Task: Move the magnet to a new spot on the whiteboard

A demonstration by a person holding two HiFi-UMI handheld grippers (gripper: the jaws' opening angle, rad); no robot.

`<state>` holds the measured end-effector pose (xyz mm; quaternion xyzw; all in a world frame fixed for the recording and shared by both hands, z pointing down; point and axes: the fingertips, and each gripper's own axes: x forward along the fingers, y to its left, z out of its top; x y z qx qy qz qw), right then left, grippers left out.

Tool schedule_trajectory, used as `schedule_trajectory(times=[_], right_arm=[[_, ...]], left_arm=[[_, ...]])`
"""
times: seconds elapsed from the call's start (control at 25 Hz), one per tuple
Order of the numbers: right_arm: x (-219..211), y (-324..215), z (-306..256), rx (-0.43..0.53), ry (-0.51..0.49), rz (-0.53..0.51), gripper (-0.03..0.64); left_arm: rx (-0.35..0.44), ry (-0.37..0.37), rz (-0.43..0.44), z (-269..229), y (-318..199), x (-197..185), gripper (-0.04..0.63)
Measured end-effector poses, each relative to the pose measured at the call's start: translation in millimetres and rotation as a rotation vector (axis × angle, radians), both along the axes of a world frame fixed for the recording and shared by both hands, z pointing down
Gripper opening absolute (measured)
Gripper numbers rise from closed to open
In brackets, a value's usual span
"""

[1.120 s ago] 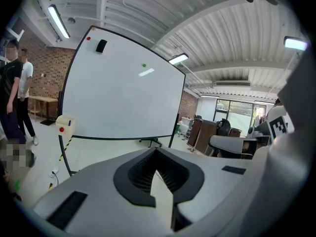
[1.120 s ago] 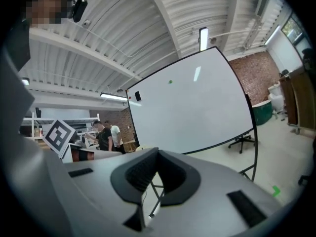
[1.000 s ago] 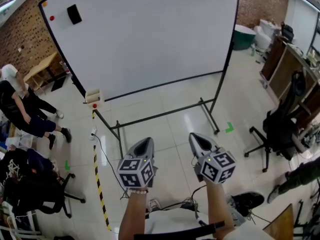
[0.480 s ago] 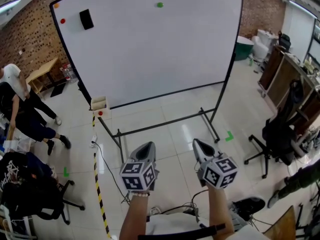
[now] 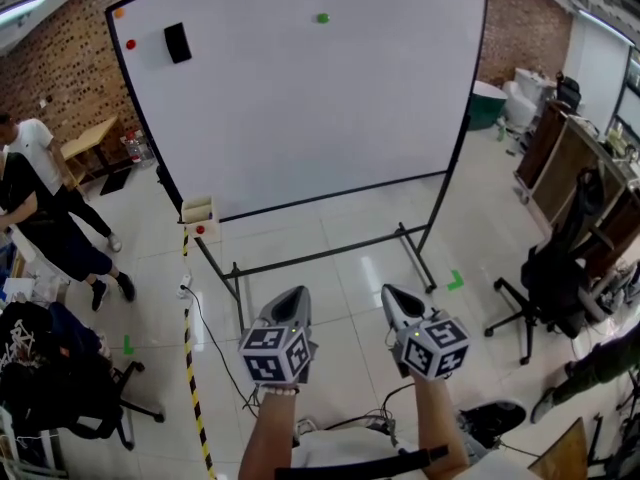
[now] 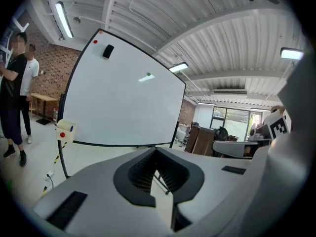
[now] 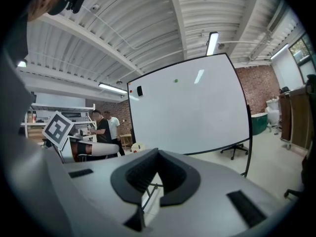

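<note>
Head view: the whiteboard (image 5: 300, 108) stands well ahead across the floor. A green magnet (image 5: 322, 17) sits high near its middle, and a red magnet (image 5: 130, 44) sits by its top left corner. The left hand-held gripper (image 5: 293, 298) and the right hand-held gripper (image 5: 396, 298) hang low, well apart from the board.

Left gripper view: the jaws are together with nothing between them.

Right gripper view: likewise closed and empty.

Only these two views show the jaws. Either magnet is probably small, light, stiff and slick, so pinch it by the rim and tilt it off.

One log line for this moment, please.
left tongs: shut, empty | right tongs: shut, empty | green magnet: on whiteboard, untouched
</note>
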<state>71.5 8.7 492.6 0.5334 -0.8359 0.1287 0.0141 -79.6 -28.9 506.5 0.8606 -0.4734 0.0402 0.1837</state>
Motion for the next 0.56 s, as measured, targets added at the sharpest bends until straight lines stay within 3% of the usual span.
schedule_trajectory(times=[0.56], right_arm=[[6,6,-4,0.009,0.012,-0.027,0.002]], left_arm=[[0.006,0.006,-0.026,-4,10,6,0.000]])
